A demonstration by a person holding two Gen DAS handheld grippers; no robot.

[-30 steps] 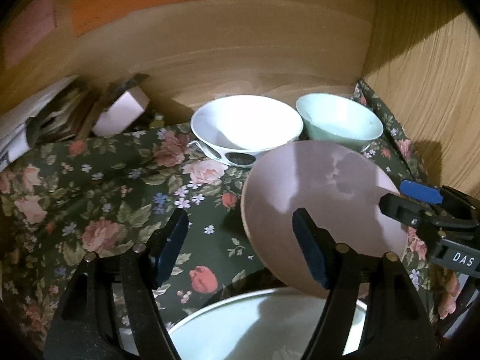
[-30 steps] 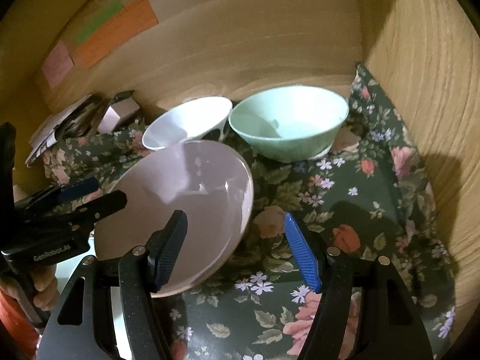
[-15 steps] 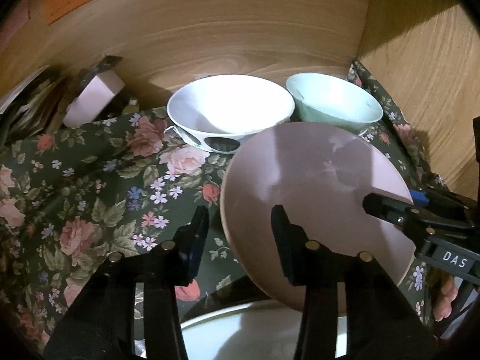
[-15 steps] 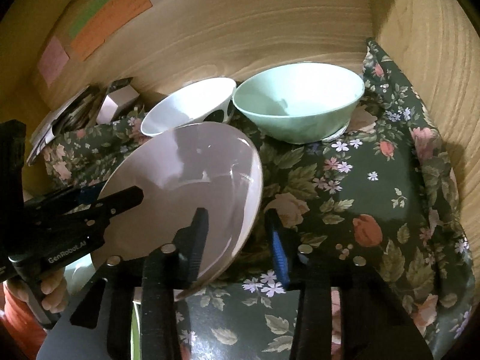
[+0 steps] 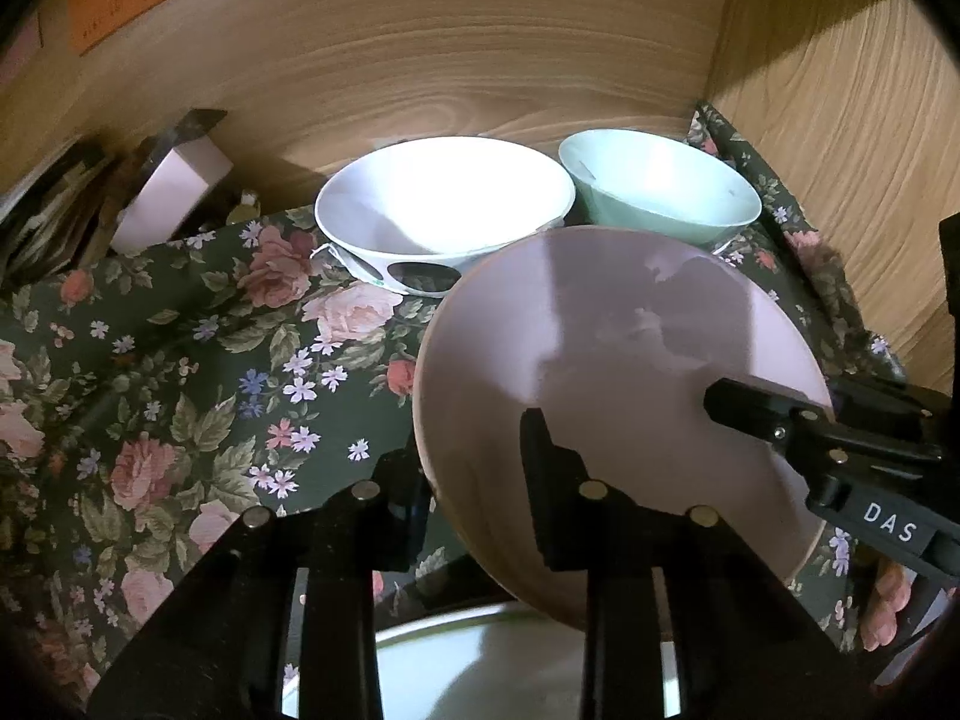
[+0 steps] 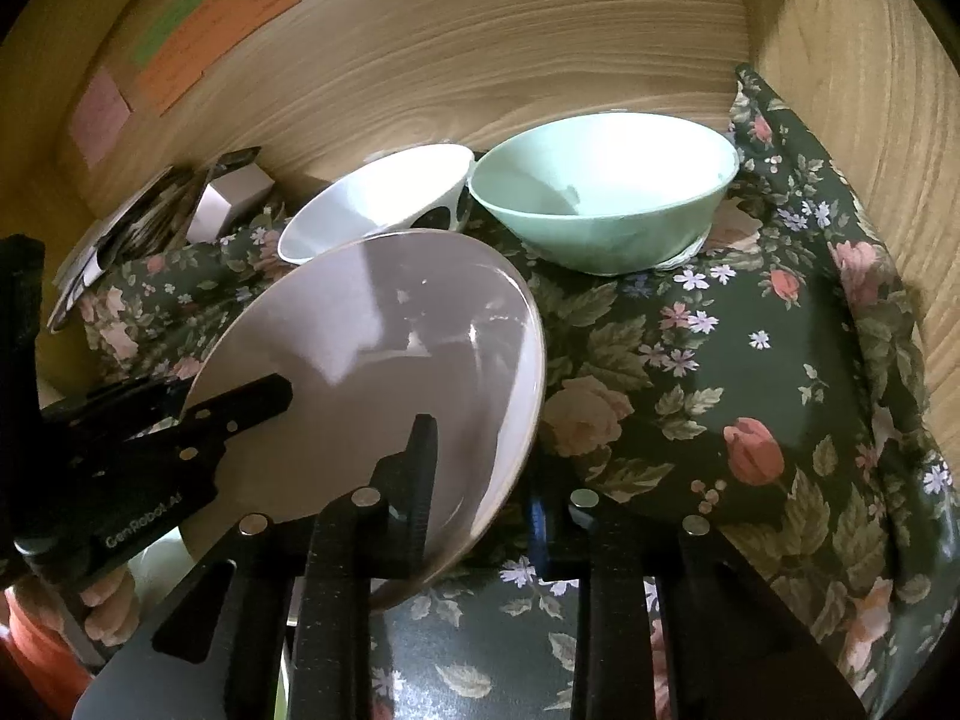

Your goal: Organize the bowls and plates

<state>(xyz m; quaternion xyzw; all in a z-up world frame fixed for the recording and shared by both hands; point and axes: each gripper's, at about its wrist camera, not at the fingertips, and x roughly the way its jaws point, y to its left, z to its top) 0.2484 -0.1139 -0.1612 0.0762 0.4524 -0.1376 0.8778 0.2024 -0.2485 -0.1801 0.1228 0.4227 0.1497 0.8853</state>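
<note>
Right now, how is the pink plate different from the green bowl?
The pink plate is shallow and wide; the green bowl is deep and round. The plate is tilted up off the flowery cloth, pinched at its rim by both grippers' jaws, while the bowl sits upright on the cloth, untouched. Both look empty.

Left tongs (image 5: 474,480) just closed, clamp pink plate (image 5: 612,372) rim; right tongs (image 5: 774,414) opposite

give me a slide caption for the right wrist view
Both grippers clamp the tilted pink plate over the floral cloth, white bowl and mint bowl behind.
</note>
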